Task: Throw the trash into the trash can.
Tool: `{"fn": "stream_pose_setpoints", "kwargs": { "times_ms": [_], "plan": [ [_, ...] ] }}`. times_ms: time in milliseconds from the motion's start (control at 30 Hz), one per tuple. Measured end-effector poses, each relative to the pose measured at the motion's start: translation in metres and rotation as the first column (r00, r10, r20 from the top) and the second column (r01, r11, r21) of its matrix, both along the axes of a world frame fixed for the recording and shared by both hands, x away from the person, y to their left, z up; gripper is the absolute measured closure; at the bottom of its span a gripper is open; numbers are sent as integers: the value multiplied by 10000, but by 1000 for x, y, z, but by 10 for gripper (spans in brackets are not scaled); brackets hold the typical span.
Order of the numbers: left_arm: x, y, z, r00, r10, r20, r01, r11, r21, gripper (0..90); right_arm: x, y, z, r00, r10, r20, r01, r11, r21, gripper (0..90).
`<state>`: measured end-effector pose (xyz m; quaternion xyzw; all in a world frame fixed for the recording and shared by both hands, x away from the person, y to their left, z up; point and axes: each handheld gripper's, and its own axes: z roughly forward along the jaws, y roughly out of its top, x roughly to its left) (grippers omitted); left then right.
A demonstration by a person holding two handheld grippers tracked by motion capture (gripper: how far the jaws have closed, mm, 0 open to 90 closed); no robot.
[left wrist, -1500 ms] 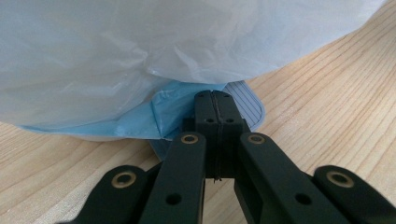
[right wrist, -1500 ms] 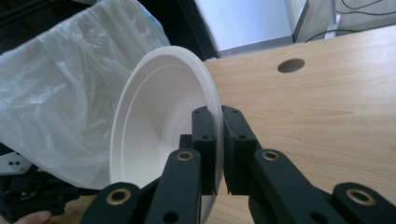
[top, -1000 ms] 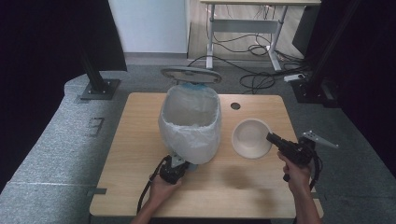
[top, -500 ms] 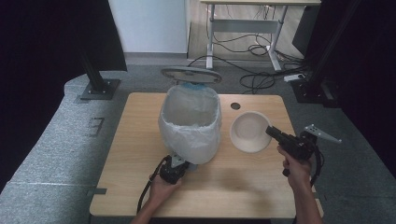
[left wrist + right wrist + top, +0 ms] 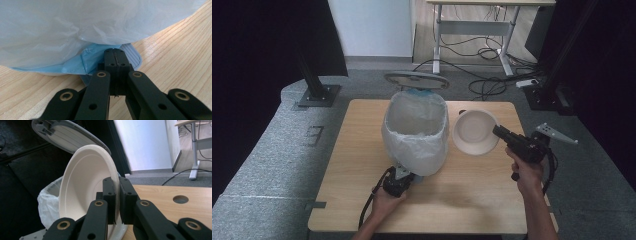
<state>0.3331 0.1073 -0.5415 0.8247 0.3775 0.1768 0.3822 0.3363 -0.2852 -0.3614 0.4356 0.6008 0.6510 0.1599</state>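
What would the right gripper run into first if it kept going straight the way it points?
Probably the bin: the right gripper, clamped on the bowl rim, points at its bagged side, though depth is unclear.

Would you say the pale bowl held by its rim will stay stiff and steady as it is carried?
Probably light: the right gripper lifts the bowl by one edge. It looks thin-walled, perhaps paper pulp, so the rim may flex. Gripped off-centre, it could swing or slip.

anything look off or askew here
Nothing spilled or damaged. The bowl is tipped on edge in the right hand-held gripper, beside the lined bin, whose lid stands open.
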Motion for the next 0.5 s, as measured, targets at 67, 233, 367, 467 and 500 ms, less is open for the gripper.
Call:
{"fn": "stream_pose_setpoints", "kwargs": {
  "times_ms": [67,233,367,467,500],
  "plan": [
    [0,0,0,10000,11,1,-11,10000,-33,900,0,3,4,10000,51,63,-50,10000,-13,843],
    [0,0,0,10000,2,0,-2,10000,-33,900,1,7,10,9998,109,174,-108,9999,-26,844],
    [0,0,0,10000,10,13,-10,10000,-28,900,2,11,16,9995,161,264,-160,9999,-27,843],
    [0,0,0,10000,-14,0,14,10000,-13,900,4,16,22,9991,233,352,-232,9997,-43,843],
    [0,0,0,10000,-14,0,14,10000,-13,900,4,16,22,9991,233,352,-232,9997,-43,843]
  ]
}}
